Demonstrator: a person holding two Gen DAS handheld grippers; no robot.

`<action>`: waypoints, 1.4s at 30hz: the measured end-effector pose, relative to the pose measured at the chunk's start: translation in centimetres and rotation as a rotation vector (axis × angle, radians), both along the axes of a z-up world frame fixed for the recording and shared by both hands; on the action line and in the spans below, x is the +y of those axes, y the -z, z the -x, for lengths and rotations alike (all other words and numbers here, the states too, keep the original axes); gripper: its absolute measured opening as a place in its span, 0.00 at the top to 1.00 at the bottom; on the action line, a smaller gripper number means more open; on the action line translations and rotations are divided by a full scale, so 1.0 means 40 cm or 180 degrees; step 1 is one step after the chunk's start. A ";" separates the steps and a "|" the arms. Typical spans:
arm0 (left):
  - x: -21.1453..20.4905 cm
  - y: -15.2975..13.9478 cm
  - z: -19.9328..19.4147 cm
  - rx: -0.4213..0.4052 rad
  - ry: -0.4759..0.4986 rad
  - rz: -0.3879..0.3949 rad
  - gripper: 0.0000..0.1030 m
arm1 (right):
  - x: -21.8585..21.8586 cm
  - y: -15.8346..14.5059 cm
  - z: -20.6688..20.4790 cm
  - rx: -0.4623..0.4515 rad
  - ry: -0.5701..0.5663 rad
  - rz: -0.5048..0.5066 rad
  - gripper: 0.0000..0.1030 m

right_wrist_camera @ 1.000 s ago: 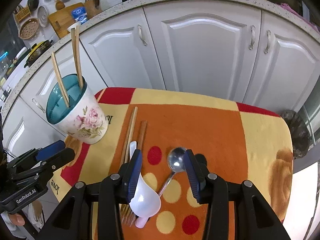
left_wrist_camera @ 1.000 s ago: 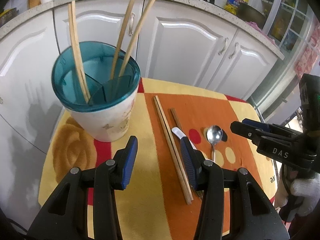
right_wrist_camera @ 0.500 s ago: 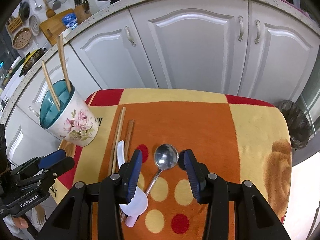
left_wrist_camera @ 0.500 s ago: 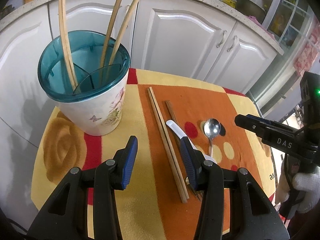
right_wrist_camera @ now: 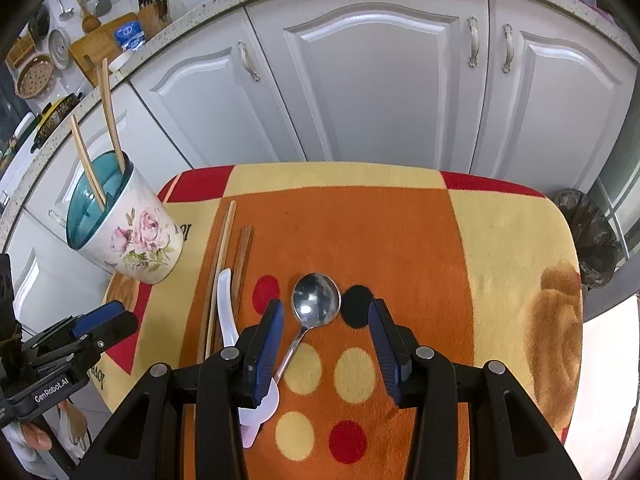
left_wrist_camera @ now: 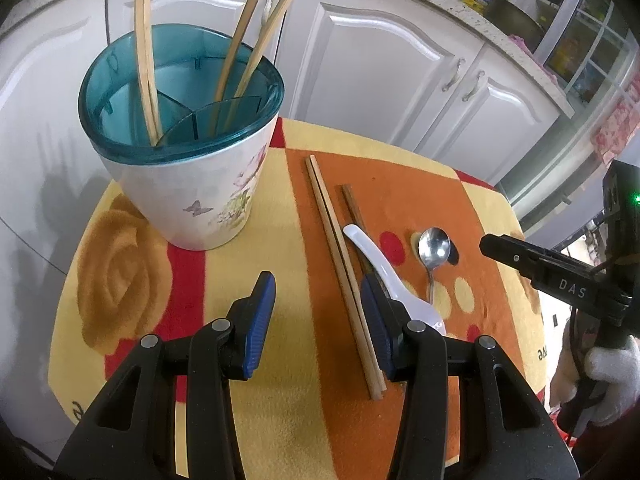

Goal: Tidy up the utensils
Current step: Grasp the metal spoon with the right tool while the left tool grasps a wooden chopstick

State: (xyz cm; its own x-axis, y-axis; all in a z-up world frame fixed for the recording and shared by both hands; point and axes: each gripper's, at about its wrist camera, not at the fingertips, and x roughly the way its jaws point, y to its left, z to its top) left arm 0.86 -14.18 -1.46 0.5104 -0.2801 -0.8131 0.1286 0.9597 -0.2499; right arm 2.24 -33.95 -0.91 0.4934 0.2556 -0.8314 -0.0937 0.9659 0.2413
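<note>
A floral utensil holder (left_wrist_camera: 192, 196) with a teal divided insert stands at the table's left and holds pale chopsticks (left_wrist_camera: 146, 64). On the cloth lie a pale chopstick pair (left_wrist_camera: 340, 272), a darker pair (left_wrist_camera: 352, 208), a white soup spoon (left_wrist_camera: 380, 264) and a metal spoon (left_wrist_camera: 434, 248). My left gripper (left_wrist_camera: 317, 292) hovers open above the cloth, just left of the pale pair, with nothing between its fingers. My right gripper (right_wrist_camera: 326, 314) hovers open over the metal spoon (right_wrist_camera: 316, 304), whose bowl shows between the fingertips. The white spoon (right_wrist_camera: 225, 304) lies left of it.
An orange, yellow and red cloth (right_wrist_camera: 500, 240) covers the small table. White cabinet doors (right_wrist_camera: 372, 92) stand right behind it. A bin lined with a black bag (right_wrist_camera: 592, 240) sits off the right edge. A gloved hand (left_wrist_camera: 612, 376) holds the right gripper.
My right gripper has eased down and across, so the metal spoon's bowl now sits more centrally between its fingers. The left view has tilted slightly; both grippers stay open.
</note>
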 end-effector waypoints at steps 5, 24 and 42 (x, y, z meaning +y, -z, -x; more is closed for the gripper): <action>-0.005 0.019 -0.005 0.0070 0.0020 0.0016 0.58 | -0.004 0.022 -0.005 0.0063 -0.0006 -0.0030 0.59; -0.074 0.126 -0.108 0.0399 0.0292 -0.0084 0.67 | -0.013 0.134 -0.111 0.0217 -0.0143 -0.0178 0.60; -0.107 0.132 -0.158 0.0362 0.0351 -0.0201 0.92 | 0.012 0.147 -0.134 0.0127 -0.0417 -0.0266 0.89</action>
